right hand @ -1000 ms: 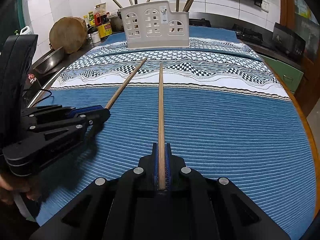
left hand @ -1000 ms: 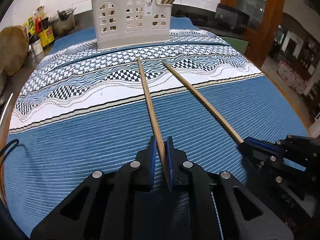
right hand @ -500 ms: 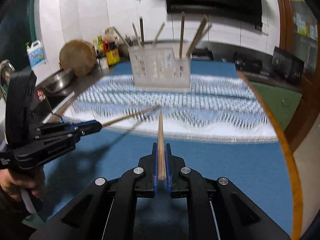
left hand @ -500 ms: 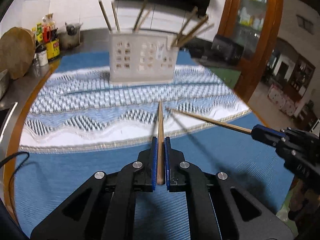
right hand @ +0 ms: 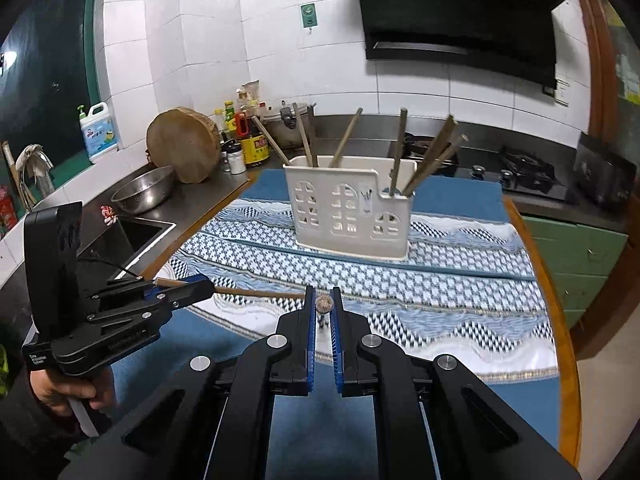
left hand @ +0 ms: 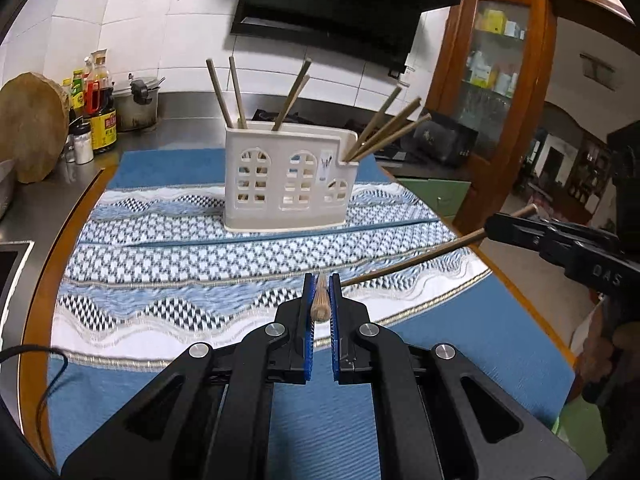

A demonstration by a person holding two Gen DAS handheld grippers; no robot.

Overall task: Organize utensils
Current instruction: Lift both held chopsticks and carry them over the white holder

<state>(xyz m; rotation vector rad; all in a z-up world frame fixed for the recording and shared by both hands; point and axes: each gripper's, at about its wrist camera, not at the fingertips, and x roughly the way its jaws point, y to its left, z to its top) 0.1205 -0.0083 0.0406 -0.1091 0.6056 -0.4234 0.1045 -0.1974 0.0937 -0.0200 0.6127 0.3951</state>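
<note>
While both grippers hang above the desk point(left hand: 100, 392), each pinches one chopstick. Left gripper point(left hand: 320, 300): fingers point(left hand: 307, 320) pressed on the left chopstick point(left hand: 320, 302), butt end between the blue pads near the tips, shaft running straight ahead toward the holder point(left hand: 288, 184). Right gripper point(right hand: 322, 306): fingers point(right hand: 310, 328) clamped on the right chopstick point(right hand: 322, 304), seen end-on between the pads, same spot near the tips. In the left view the right chopstick crosses in from the right, tip just beside the left fingers. Holder sits upright on the cloth point(right hand: 440, 280), well ahead, more chopsticks point(right hand: 432, 156) inside.
</note>
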